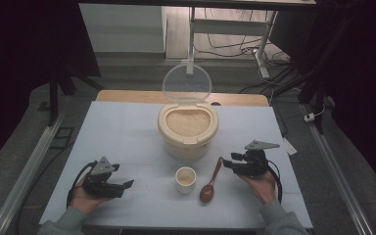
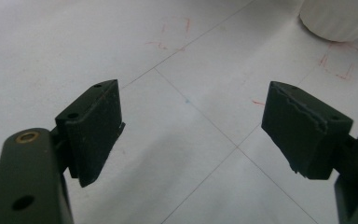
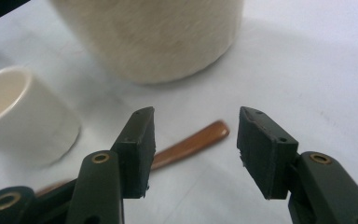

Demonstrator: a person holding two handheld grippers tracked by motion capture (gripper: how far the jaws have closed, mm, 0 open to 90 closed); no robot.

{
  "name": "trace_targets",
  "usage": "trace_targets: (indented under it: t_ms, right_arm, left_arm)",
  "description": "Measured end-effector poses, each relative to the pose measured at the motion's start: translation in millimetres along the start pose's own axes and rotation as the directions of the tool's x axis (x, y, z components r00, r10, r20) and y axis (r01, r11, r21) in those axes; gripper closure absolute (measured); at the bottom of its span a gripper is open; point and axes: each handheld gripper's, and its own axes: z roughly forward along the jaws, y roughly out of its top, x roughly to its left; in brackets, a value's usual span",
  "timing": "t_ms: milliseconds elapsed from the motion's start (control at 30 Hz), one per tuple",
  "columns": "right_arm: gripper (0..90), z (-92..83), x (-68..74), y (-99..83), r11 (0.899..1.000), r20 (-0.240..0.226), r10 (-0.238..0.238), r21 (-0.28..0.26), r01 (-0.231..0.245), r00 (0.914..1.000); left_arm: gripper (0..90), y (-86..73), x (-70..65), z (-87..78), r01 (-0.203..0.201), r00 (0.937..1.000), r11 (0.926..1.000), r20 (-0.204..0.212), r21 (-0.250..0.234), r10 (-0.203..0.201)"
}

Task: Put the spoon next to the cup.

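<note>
High view: the wooden spoon [image 1: 211, 181] lies at lower centre, handle angled up-right toward the right tongs [image 1: 228, 165], nearer than the left tongs [image 1: 125, 185]. Left gripper view: jaws apart over bare tabletop [image 2: 186, 140]. Right gripper view: jaws apart, empty, handle tip just beyond.

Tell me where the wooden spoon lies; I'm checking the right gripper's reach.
In the high view the wooden spoon lies flat on the table, just right of the small cup and left of the open right gripper, whose jaws don't touch it.
</note>
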Motion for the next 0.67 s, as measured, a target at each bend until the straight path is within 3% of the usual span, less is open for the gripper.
trace_targets:
  t_ms: [333,667]
  right_arm:
    - [46.8,-28.5,4.7,-29.4,0.998,-0.024,-0.057,-0.022,0.057,0.9981]
    - [46.8,-42.6,5.4,-37.4,0.995,-0.031,-0.088,-0.054,0.087,0.9956]
  left_arm:
    - [19.8,0.2,-0.3,0.1,0.004,1.0000,1.0000,0.000,-0.001,-0.004]
    - [19.8,0.4,0.0,0.0,0.005,1.0000,1.0000,0.002,-0.004,-0.005]
